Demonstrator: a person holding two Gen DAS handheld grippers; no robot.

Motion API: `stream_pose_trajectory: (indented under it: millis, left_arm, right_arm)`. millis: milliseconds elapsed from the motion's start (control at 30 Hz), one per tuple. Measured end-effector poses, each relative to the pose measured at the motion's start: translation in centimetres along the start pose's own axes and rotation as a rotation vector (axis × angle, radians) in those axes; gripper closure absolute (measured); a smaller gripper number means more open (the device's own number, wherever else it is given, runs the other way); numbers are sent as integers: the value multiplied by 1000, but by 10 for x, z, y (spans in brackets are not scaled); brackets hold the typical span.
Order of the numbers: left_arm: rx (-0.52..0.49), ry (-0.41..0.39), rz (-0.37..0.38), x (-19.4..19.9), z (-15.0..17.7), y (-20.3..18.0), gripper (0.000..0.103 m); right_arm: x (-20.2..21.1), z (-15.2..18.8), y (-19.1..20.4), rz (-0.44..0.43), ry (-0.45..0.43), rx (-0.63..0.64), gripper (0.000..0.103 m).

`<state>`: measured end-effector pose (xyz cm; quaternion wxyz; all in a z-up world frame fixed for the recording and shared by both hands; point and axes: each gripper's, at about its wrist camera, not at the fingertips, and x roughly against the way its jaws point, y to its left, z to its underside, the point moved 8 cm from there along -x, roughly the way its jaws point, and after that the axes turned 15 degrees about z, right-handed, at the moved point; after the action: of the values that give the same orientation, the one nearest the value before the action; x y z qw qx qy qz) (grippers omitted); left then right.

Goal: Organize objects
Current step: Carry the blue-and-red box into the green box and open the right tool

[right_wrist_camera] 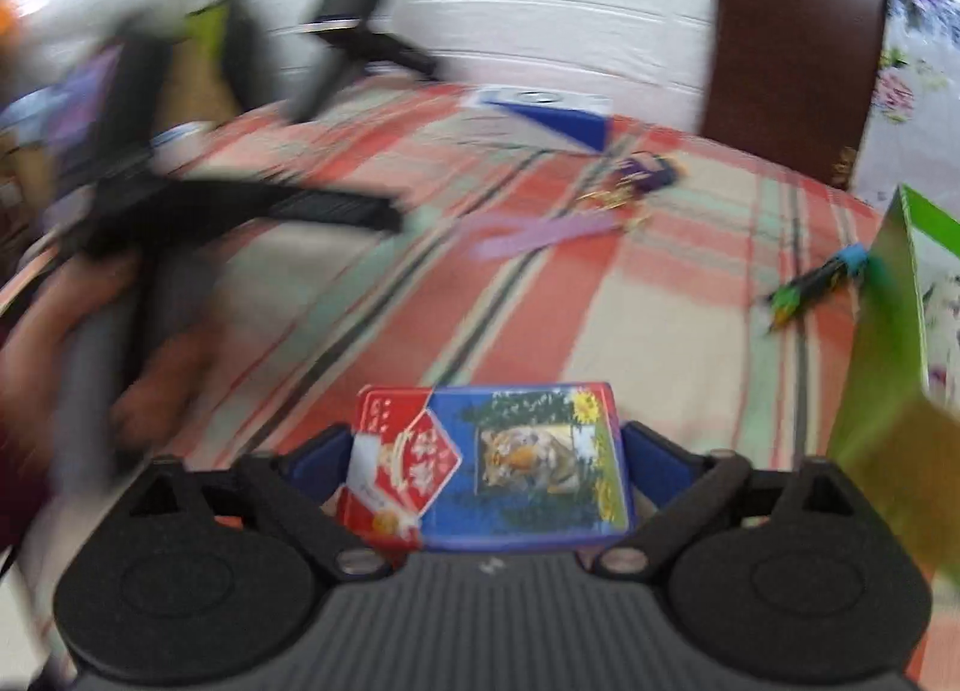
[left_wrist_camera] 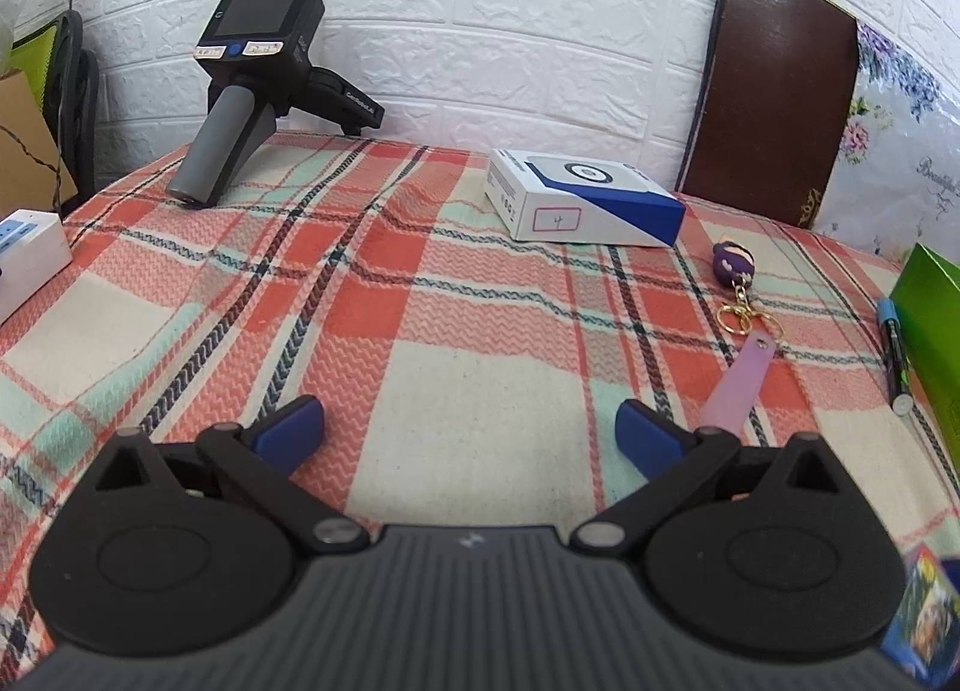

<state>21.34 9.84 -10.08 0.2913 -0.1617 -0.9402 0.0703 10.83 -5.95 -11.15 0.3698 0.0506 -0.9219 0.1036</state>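
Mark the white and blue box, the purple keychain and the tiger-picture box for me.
white and blue box [left_wrist_camera: 585, 203], left wrist view, on its top face.
purple keychain [left_wrist_camera: 733, 262], left wrist view, on the figure charm.
tiger-picture box [right_wrist_camera: 522, 463], right wrist view, on the tiger picture.

A handwritten "4" sits in a red-outlined frame on the side of the white and blue cardboard box [left_wrist_camera: 585, 199]. The black handheld device with a grey grip [left_wrist_camera: 264, 84] bears small white lettering, too small to read surely.
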Motion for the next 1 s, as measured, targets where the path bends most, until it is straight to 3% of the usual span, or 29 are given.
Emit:
stream_pose_trajectory:
  millis: [100, 133, 233, 333, 433, 500, 600, 733, 767, 900, 1000]
  left_arm:
    - [-2, 43, -4, 20, 7, -3, 2]
    - [30, 45, 19, 32, 10, -5, 6]
    - [129, 76, 184, 65, 18, -22, 14]
    - [121, 162, 288, 81, 32, -54, 17]
    - [81, 268, 312, 78, 52, -81, 19]
    - [127, 316, 344, 71, 62, -88, 19]
    - [106, 311, 321, 62, 62, -97, 19]
    - [58, 308, 341, 51, 59, -117, 43]
    - [50, 309, 327, 53, 53, -119, 43]
    - [-24, 245, 382, 64, 22, -151, 43]
    - [-102, 182, 459, 64, -8, -191, 43]
  right_arm:
    - [29, 10, 4, 13, -85, 32, 0]
    - [37, 12, 2, 20, -107, 45, 0]
    - [46, 14, -4, 13, -120, 55, 0]
    - [45, 22, -10, 1, -108, 35, 0]
    - [39, 23, -11, -36, -99, 13, 0]
    - [37, 24, -7, -37, -111, 37, 0]
    - [29, 26, 0, -44, -113, 74, 4]
    - [17, 22, 4, -54, -109, 54, 10]
    - [19, 22, 3, -47, -116, 51, 10]
    - [42, 14, -21, 21, -225, -3, 10]
    - [67, 1, -56, 129, -337, -38, 10]
